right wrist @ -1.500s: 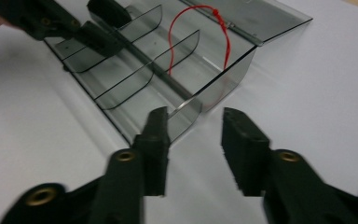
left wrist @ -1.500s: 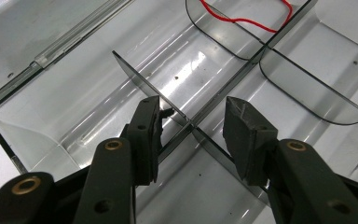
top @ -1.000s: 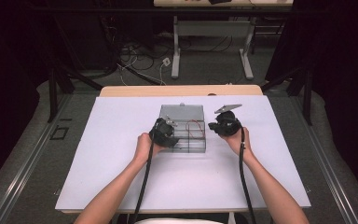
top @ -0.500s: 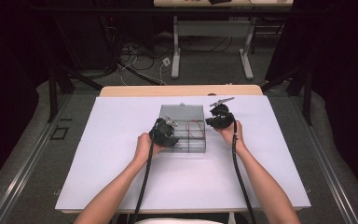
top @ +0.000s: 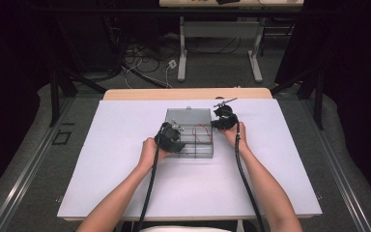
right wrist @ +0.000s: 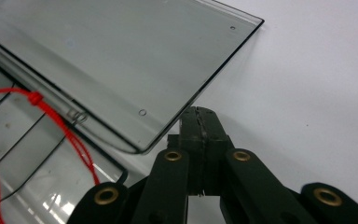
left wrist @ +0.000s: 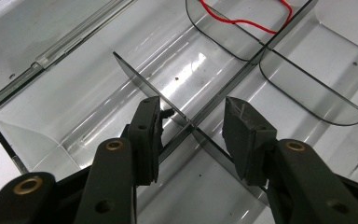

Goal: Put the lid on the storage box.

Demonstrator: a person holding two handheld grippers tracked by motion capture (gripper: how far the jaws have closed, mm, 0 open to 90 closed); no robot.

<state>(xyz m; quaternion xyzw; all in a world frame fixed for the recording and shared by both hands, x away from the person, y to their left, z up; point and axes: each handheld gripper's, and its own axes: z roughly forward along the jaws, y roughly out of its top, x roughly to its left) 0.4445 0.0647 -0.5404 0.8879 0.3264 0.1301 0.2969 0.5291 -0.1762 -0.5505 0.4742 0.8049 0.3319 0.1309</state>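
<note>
With the clear compartment box lying open mid-worktop, the left gripper spread its fingers wide astride a divider, while the right gripper, fingers pressed together, sat beside the lid; squeezing squarely would probably have avoided bending that thin wall.

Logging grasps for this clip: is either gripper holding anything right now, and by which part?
Nothing is held. The left gripper is open, its jaws straddling a divider of the clear box. The right gripper is shut beside the lid.
</note>
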